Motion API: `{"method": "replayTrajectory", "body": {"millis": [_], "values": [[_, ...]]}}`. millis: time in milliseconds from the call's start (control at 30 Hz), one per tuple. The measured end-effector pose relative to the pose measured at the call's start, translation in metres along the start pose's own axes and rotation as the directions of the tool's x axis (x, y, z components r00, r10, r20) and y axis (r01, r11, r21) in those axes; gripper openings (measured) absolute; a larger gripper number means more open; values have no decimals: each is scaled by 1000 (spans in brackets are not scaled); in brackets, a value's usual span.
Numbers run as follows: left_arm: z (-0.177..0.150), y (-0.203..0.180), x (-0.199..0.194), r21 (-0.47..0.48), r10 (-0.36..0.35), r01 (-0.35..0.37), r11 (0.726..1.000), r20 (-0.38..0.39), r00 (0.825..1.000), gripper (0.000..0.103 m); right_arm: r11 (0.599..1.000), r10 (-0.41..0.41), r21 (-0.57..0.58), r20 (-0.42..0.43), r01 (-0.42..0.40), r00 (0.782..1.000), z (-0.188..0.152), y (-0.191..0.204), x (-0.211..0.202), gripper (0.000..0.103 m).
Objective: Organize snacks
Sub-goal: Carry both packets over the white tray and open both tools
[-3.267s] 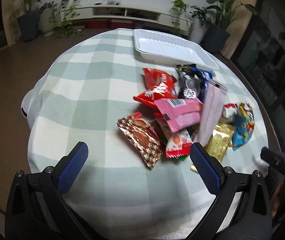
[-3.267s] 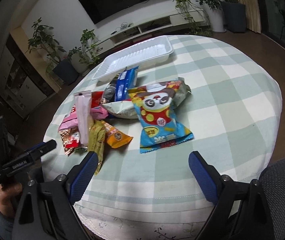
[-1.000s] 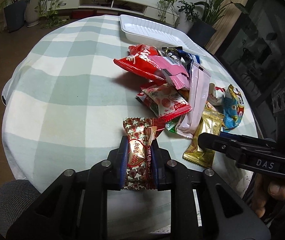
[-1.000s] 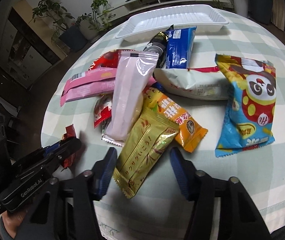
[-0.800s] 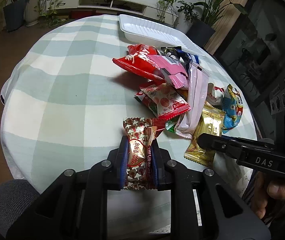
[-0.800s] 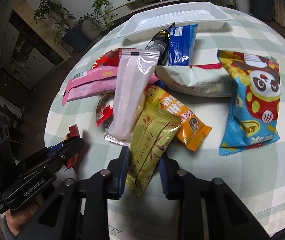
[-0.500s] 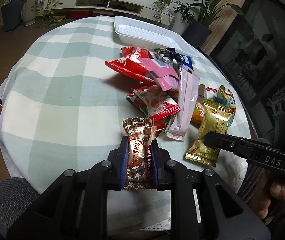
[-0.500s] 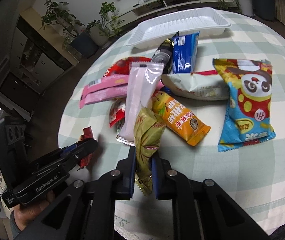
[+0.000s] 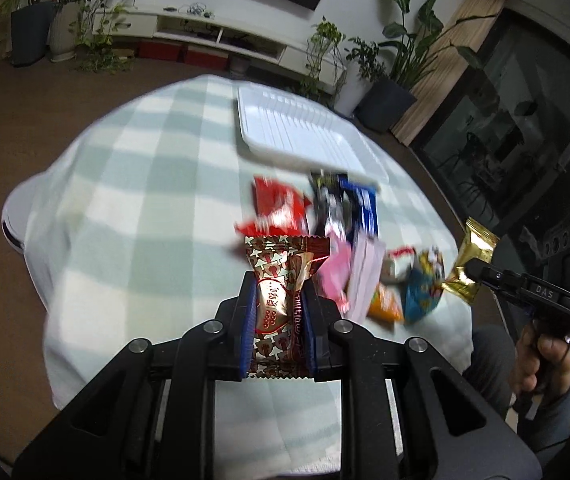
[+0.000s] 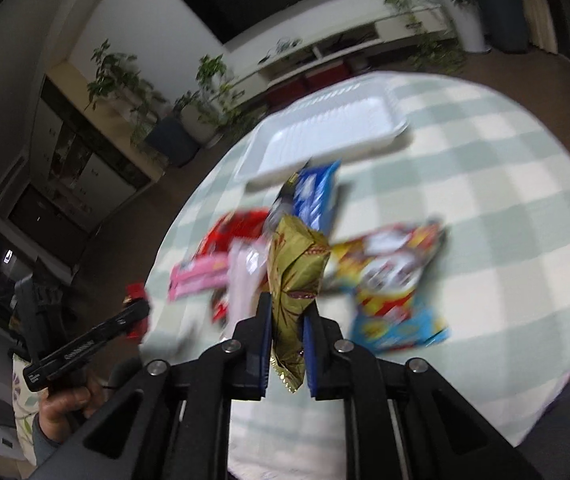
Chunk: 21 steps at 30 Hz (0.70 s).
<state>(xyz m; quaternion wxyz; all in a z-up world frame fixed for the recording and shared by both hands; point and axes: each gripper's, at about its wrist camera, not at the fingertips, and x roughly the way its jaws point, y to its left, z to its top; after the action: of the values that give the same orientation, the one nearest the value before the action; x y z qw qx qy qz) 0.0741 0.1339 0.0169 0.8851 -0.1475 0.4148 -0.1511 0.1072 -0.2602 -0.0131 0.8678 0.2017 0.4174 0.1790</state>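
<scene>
- Both packets now hang clear of the cloth, lifted since half a second ago, and each wrist view has swung up toward the far tray, blurring the table.
- Nearest in the left wrist view, the left gripper point(image 9: 278, 322) is clamped on the brown patterned candy packet point(image 9: 281, 280), its blue pads pressing both sides of the wrapper.
- Nearest in the right wrist view, the right gripper point(image 10: 288, 340) is clamped on the gold snack packet point(image 10: 295, 280), which stands up between the pads; the same packet shows at the left view's right edge, held in the air.
- Beyond the grippers, the remaining snacks lie in a loose pile on the green checked tablecloth point(image 9: 145, 184): I count about seven, though blur makes this uncertain: a red bag point(image 9: 279, 208), a dark packet point(image 9: 325, 196), a blue packet point(image 10: 313, 190), a pink packet point(image 10: 201, 276), a pale pink pouch point(image 9: 363, 276), an orange packet point(image 9: 385, 308) and a panda-print bag point(image 10: 397, 280).
- Farthest, one white tray point(image 9: 297, 136) sits at the table's back edge, nothing in it as far as I can see.
- Judged step: carrying two picked packets to the tray. Next would be reaching over the pile, lowering each packet into the tray, then releasing without the two grippers colliding.
</scene>
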Motion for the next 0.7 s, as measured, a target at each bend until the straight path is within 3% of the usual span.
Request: {"method": "replayTrajectory", "body": {"millis": [167, 300, 500, 700], "values": [[70, -5, 4, 81, 32, -36, 996, 43, 999, 18, 998, -68, 21, 65, 66, 996, 71, -39, -20, 15], [138, -14, 37, 130, 31, -34, 991, 30, 999, 18, 997, -80, 11, 70, 79, 994, 121, -47, -11, 15], [210, -23, 135, 156, 38, -26, 987, -76, 996, 18, 997, -54, -58, -44, 52, 998, 188, -31, 54, 15], [231, -35, 223, 213, 96, -55, 975, -184, 978, 18, 996, -60, -82, -227, 42, 972, 219, -33, 138, 15]]}}
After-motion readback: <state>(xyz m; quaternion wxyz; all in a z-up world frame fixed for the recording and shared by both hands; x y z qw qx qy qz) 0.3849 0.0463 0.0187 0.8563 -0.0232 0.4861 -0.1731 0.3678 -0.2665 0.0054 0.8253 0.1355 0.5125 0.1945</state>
